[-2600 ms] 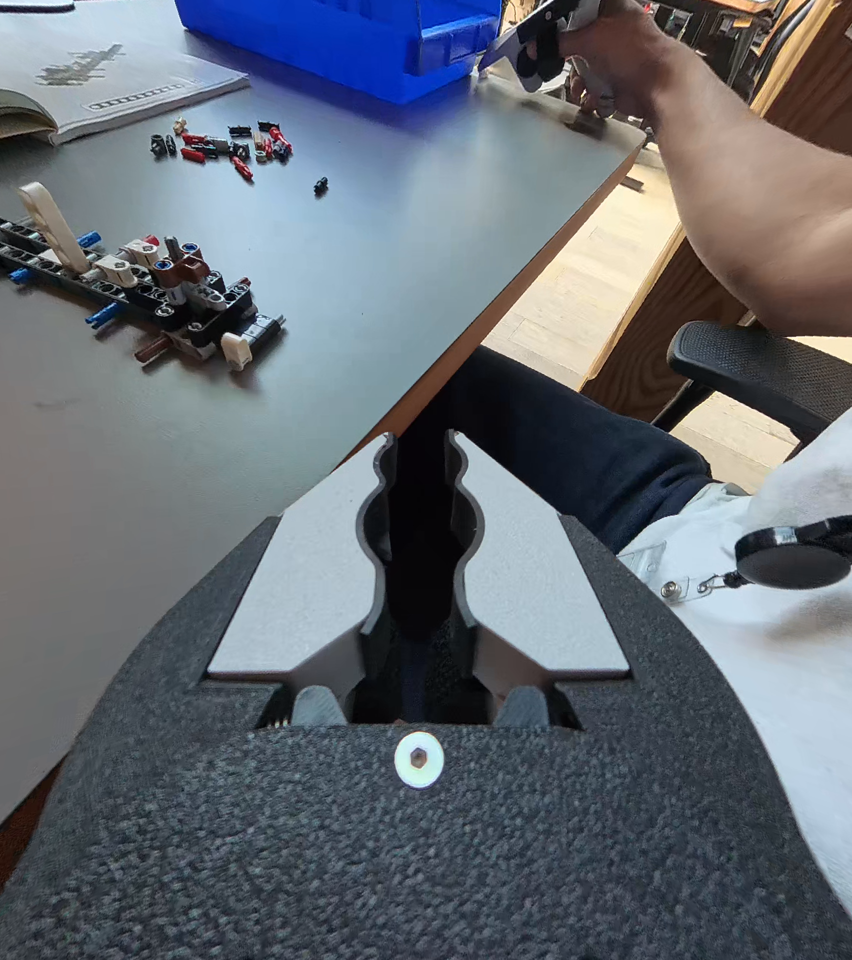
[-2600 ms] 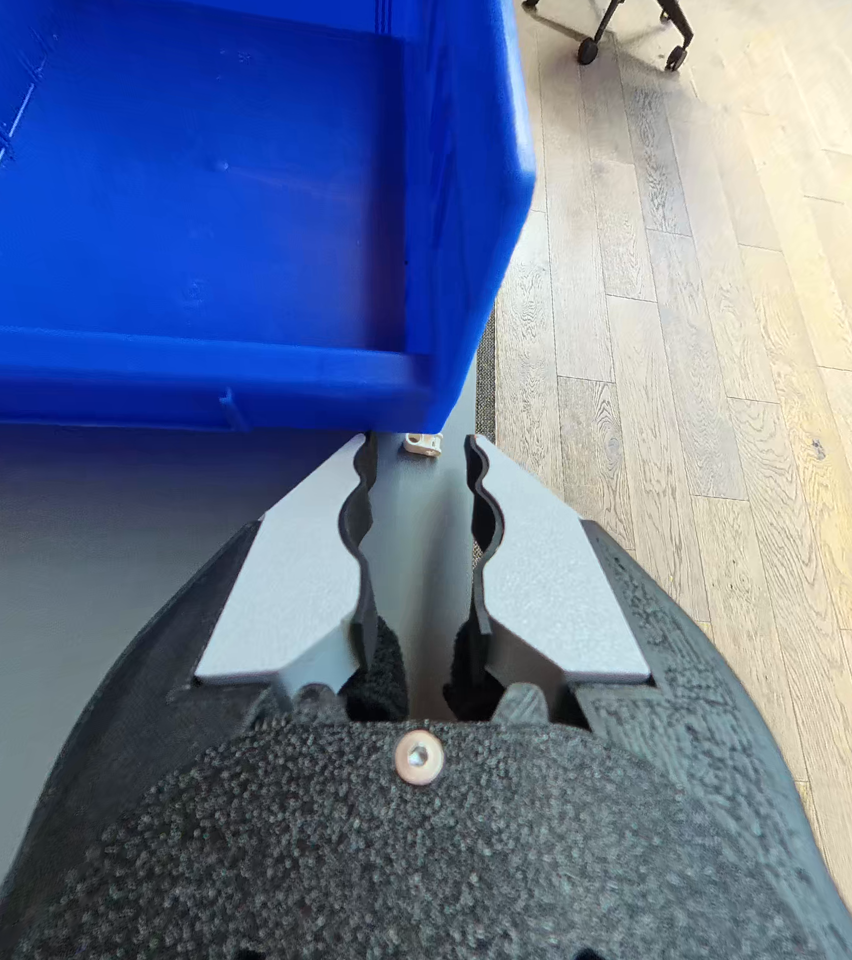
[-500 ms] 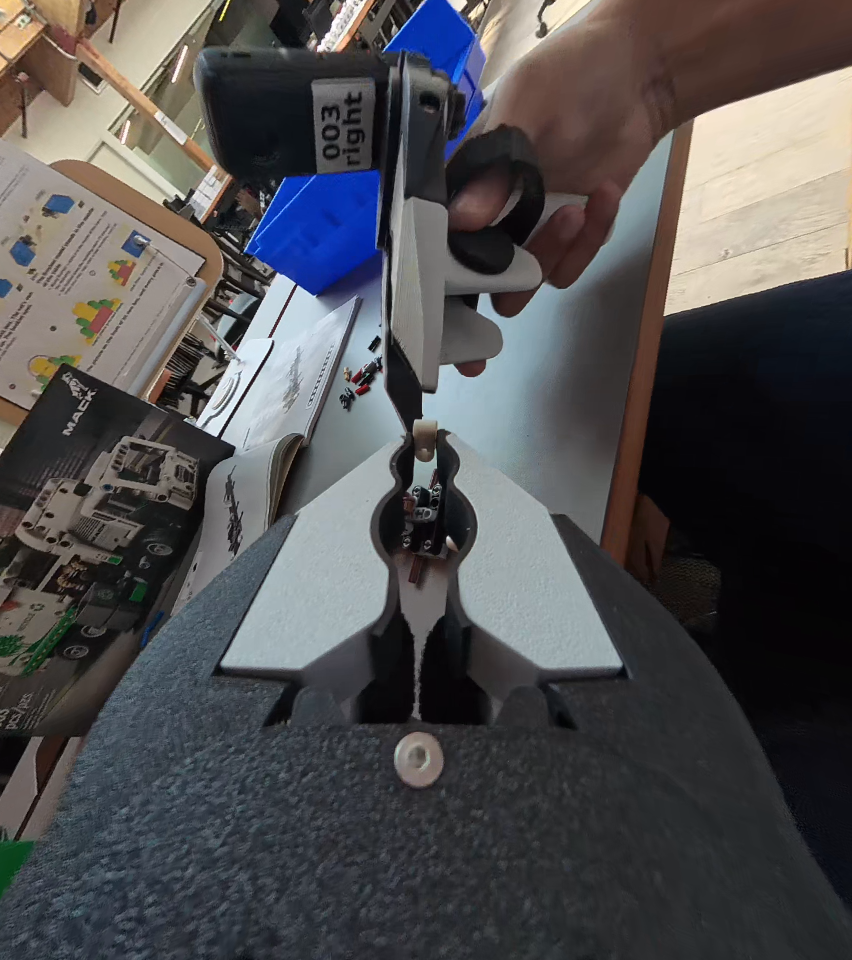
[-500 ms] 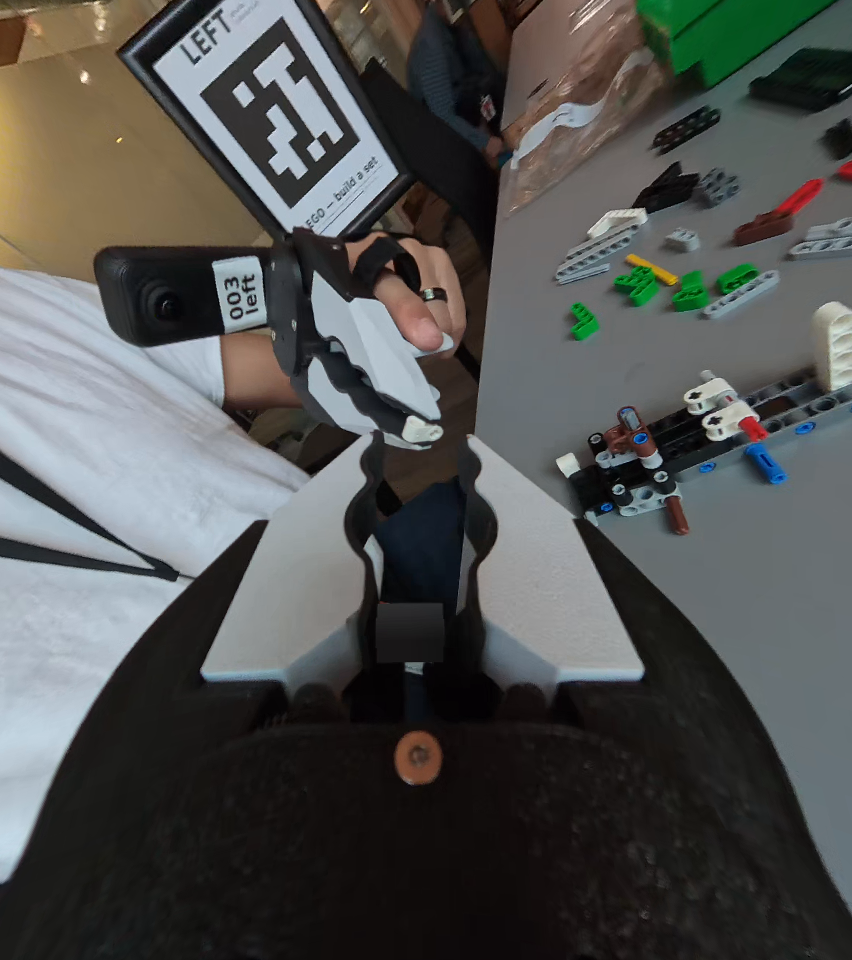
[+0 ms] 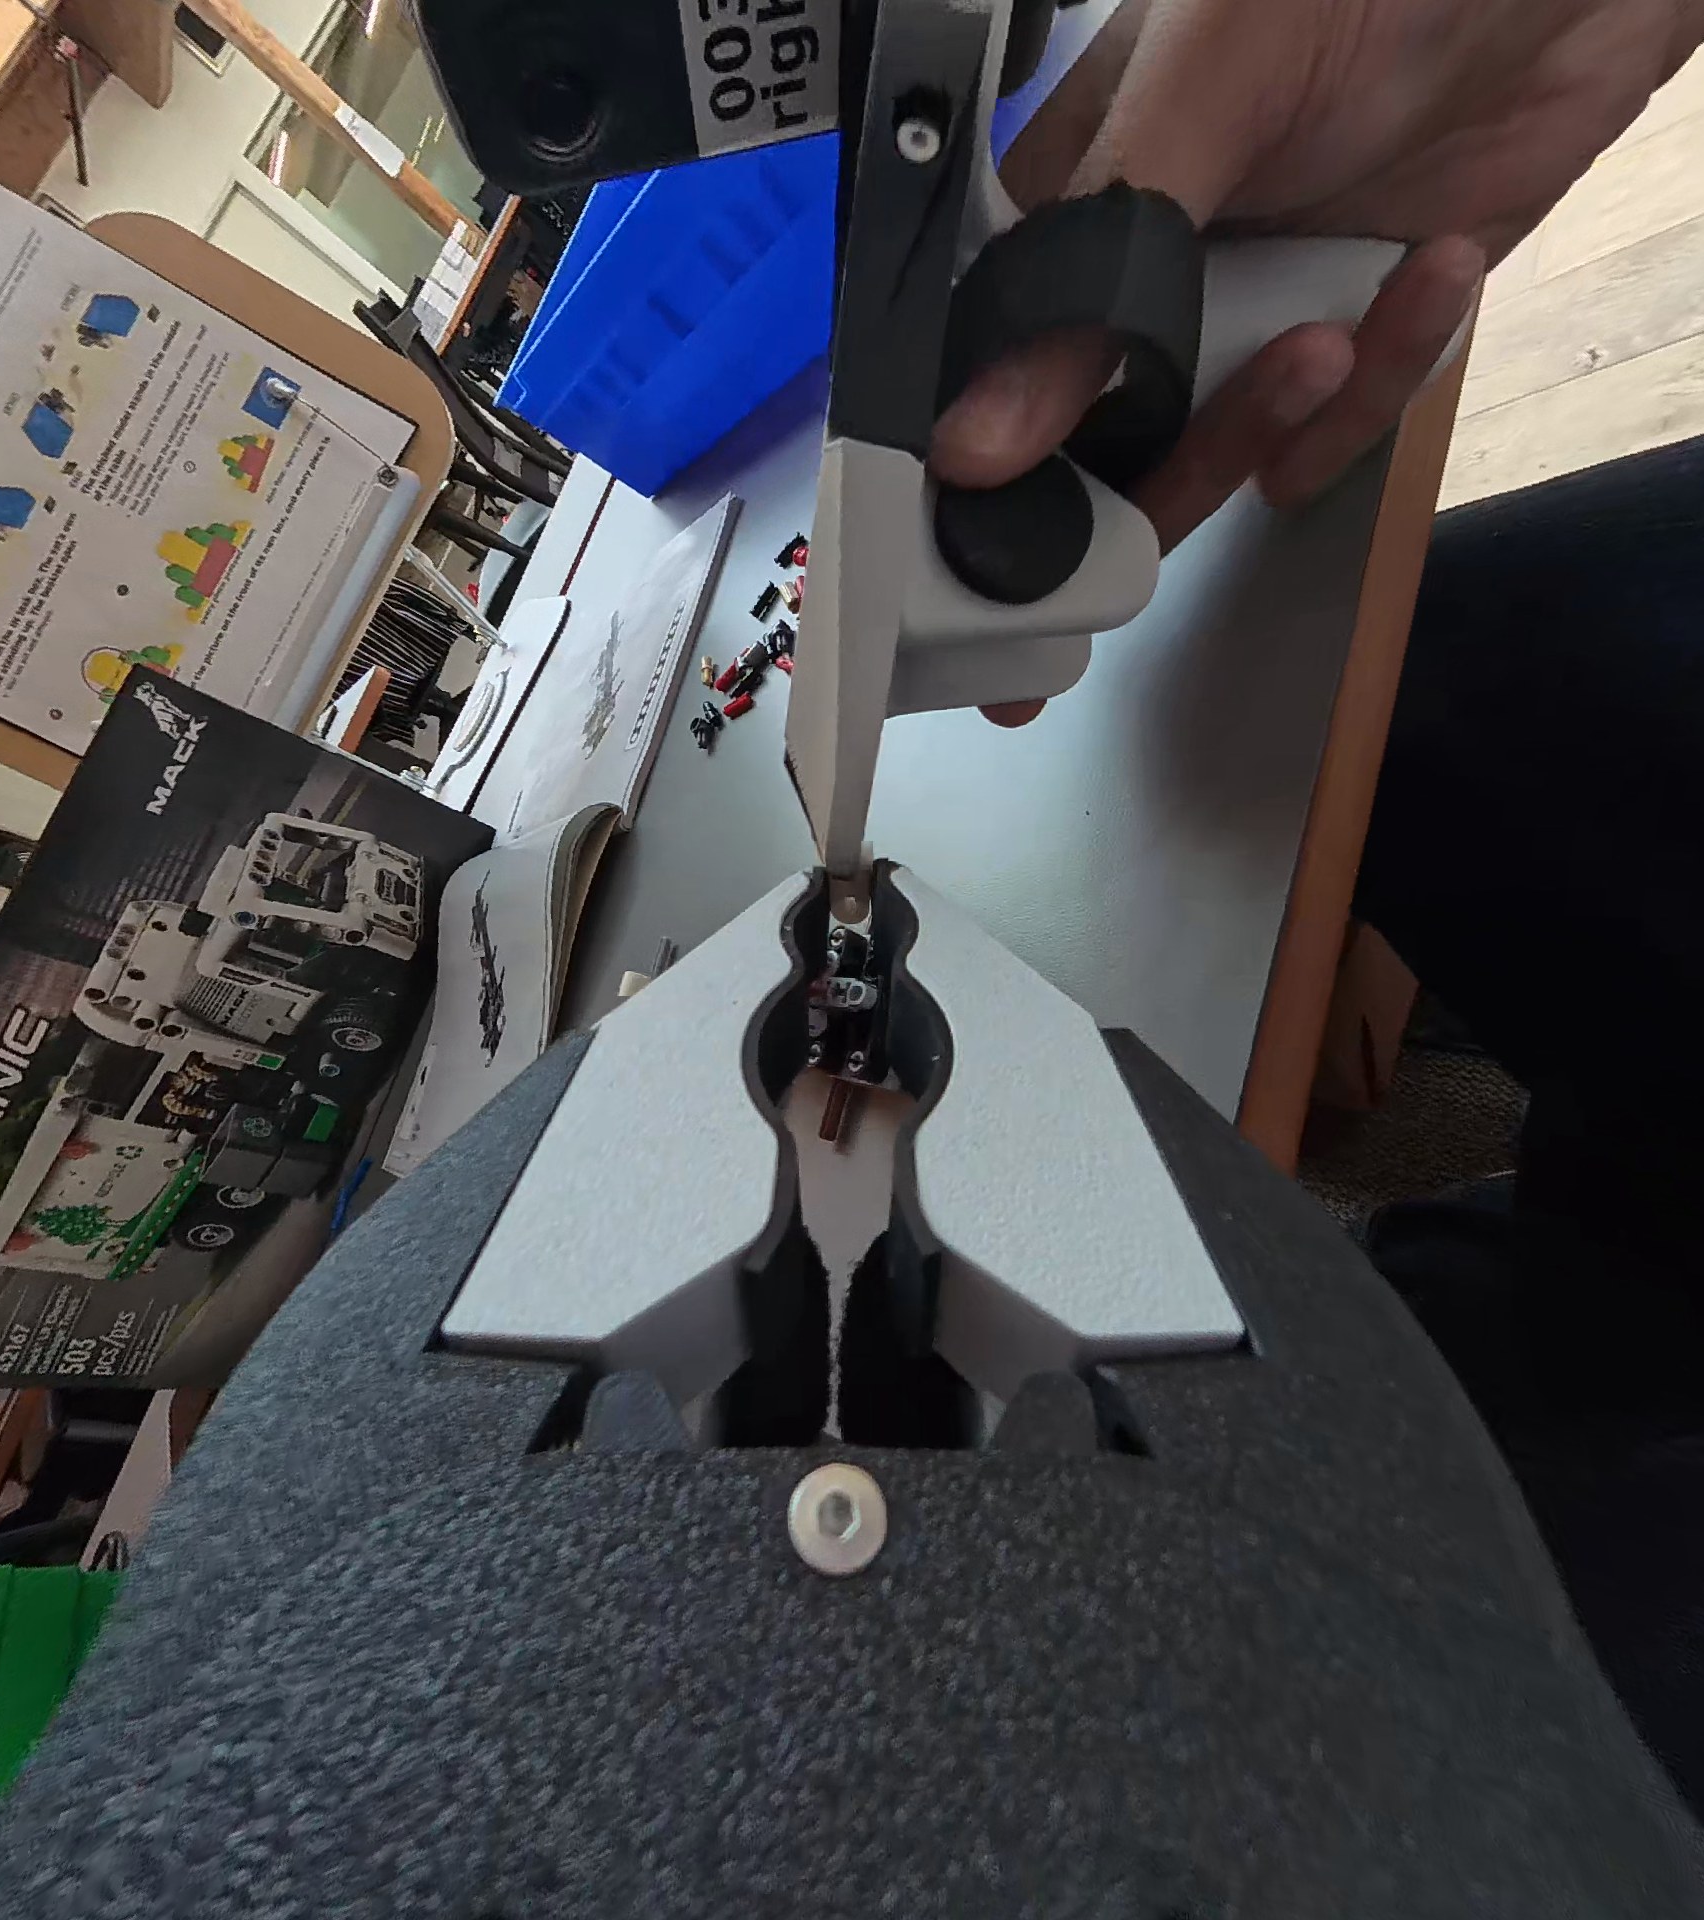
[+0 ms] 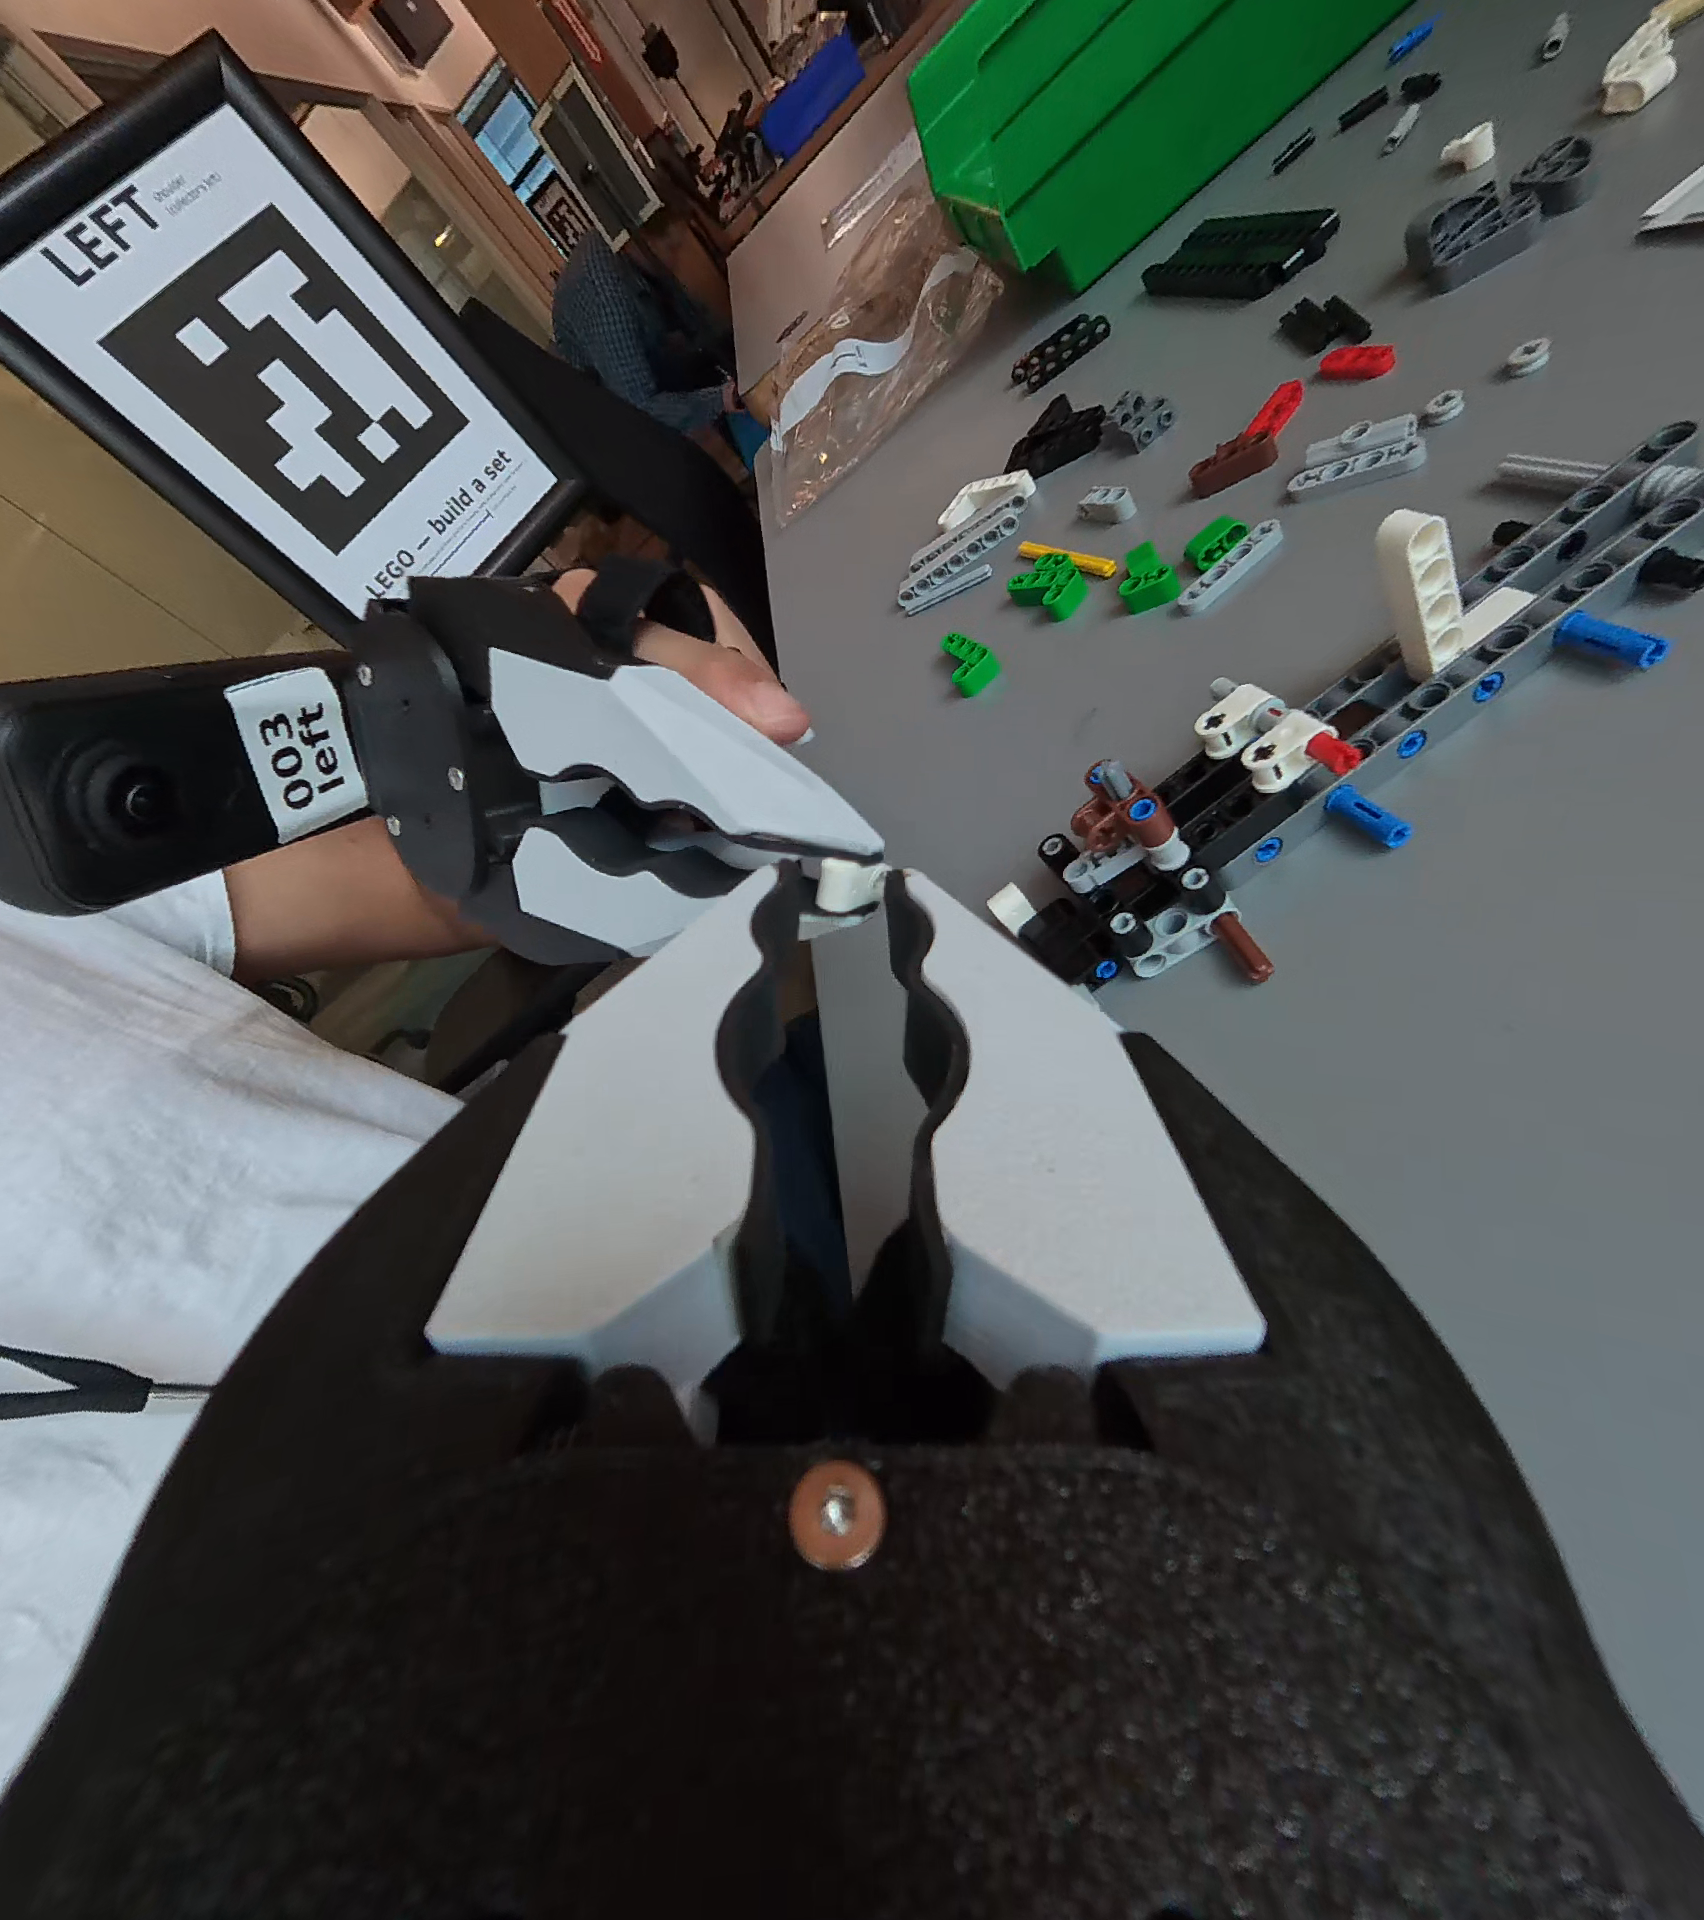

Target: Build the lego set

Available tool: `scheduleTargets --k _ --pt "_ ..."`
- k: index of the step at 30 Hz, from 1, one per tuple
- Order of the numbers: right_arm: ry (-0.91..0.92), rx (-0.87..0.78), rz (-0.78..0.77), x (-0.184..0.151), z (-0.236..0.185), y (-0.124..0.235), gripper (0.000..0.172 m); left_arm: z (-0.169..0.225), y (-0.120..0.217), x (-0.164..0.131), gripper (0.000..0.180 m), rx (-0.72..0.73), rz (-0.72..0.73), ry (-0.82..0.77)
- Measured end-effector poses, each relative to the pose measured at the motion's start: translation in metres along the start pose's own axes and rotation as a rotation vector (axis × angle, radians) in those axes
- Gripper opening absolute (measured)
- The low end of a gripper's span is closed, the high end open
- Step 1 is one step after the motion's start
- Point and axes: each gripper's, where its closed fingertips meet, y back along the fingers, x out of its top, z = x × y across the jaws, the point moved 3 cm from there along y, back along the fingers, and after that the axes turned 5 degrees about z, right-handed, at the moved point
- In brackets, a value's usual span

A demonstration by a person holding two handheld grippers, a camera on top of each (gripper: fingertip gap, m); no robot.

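- Grippers meet tip to tip above the grey table's (image 6: 1450, 1195) near edge.
- Left gripper (image 6: 853, 854) is nearly closed, pinching a small white connector piece (image 6: 846, 885).
- Right gripper (image 6: 835, 883) brackets that same piece, fingers narrowly parted; contact unclear.
- A partly built beam assembly (image 6: 1347, 790) lies just beyond.

Both hand-held grippers tip to tip: L (image 6: 853, 868) & R (image 6: 846, 896) pinched nearly closed.

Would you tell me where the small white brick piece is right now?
In the right wrist view the small white brick piece sits at centre, between both grippers' meeting fingertips, left of the partly built beam assembly.
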Motion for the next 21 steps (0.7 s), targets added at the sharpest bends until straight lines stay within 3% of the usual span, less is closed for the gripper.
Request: scheduleTargets --k 5,9,14,17,21 --pt "0.021 -0.041 -0.009 -0.002 0.000 -0.003 0.010 0.002 0.000 -0.001 0.005 0.001 -0.011 -0.016" --pt "-0.049 -0.137 -0.042 -0.008 0.009 0.003 0.007 0.006 0.001 -0.015 0.011 -0.043 -0.060 0.081" --pt "-0.228 -0.281 -0.131 -0.020 0.022 0.016 0.006 0.015 0.004 -0.042 0.030 -0.255 -0.138 0.345" --pt "-0.284 -0.305 -0.164 -0.018 0.028 0.016 0.006 0.006 0.004 -0.037 0.025 -0.297 -0.085 0.403" --pt "-0.316 -0.418 -0.278 -0.022 0.039 0.014 0.006 0.008 -0.004 -0.044 0.022 -0.364 -0.131 0.418"
